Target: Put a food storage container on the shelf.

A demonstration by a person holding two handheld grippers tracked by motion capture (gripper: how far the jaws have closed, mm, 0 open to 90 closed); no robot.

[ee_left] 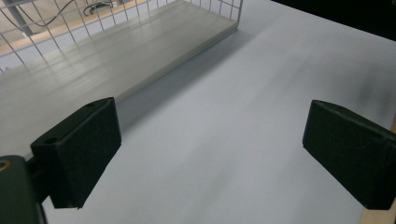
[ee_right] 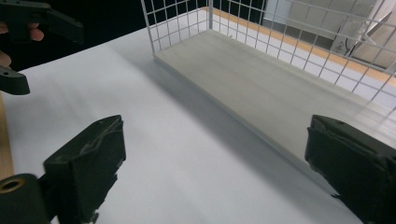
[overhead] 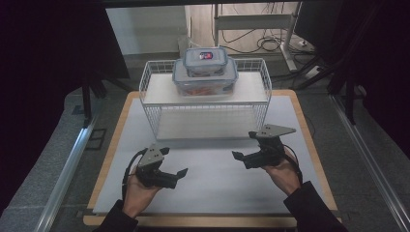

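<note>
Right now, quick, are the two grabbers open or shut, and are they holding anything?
Left gripper: open, holding nothing.
Right gripper: open, holding nothing.

Dark sleeves cover both forearms at the frame's bottom. Each black gripper, left gripper (overhead: 170,168) and right gripper (overhead: 245,145), carries a grey three-cornered plate. Black cables trail from both.

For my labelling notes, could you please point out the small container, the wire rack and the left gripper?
small container (overhead: 206,61), high view, lid.
wire rack (overhead: 265,76), high view, right side wall.
left gripper (overhead: 175,162), high view, between fingertips.
</note>
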